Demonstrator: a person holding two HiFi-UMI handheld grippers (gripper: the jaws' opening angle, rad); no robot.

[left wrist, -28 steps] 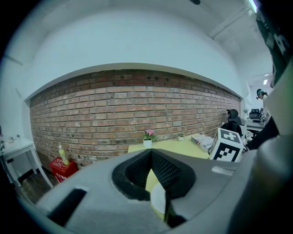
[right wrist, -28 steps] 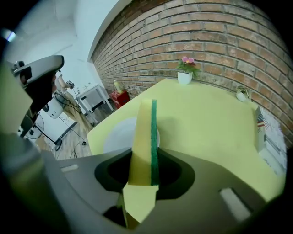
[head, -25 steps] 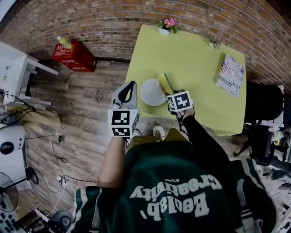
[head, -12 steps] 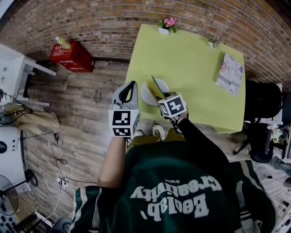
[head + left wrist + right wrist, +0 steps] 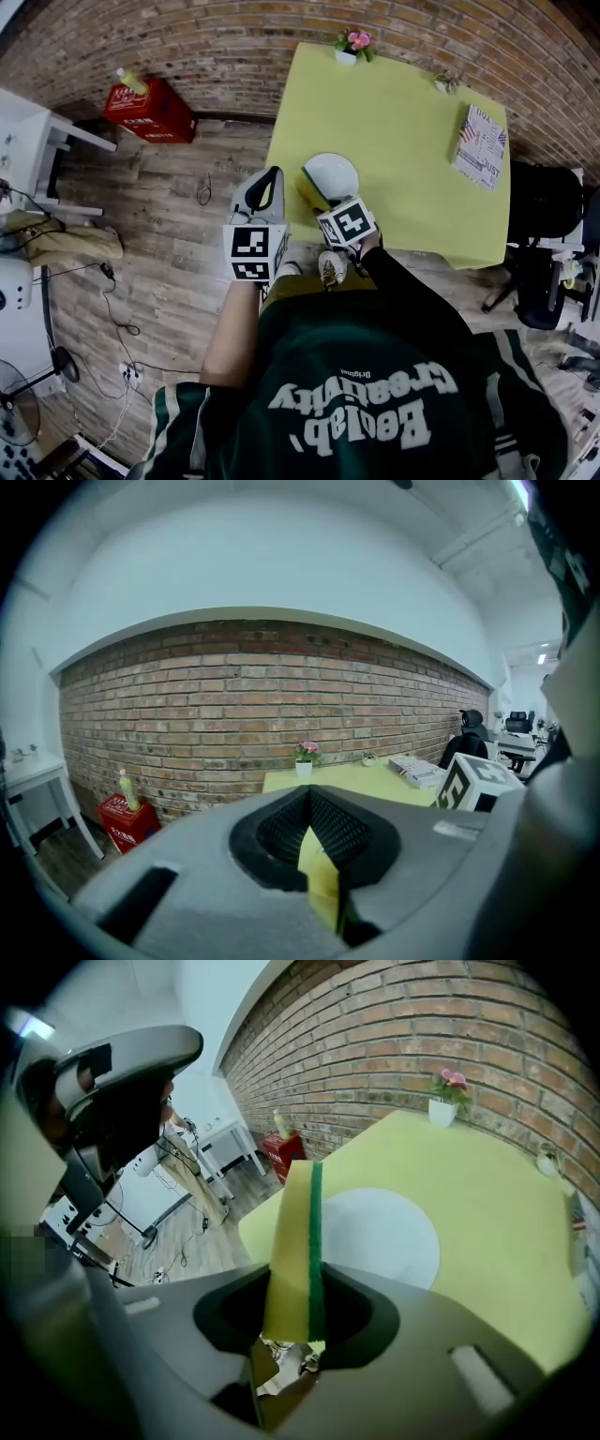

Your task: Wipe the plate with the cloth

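Plate [image 5: 339,169] sits close to the worktop's [image 5: 403,122] near-left corner, just in from L edge and front edge; little margin there. Centre & R of worktop are bare, plenty of room. Far edge: flower pot [image 5: 351,47] and a small item [image 5: 444,84] I can't ID. Book [image 5: 480,145] at R edge, well apart from plate. Off worktop: red crate [image 5: 150,112] on floor by brick wall, black chair [image 5: 544,206] at R.

Left hand-held gripper [image 5: 270,178] hangs just beside L edge, jaws pressed together, pointing at wall. Thin yellow sliver in the seam, can't tell what.

Right hand-held gripper [image 5: 298,1321] pinches cloth [image 5: 298,1232], yellow w/ green face, on edge, green to R. Long axis runs straight out from jaws, away & slightly L, over plate's L rim. Contact w/ plate unclear.
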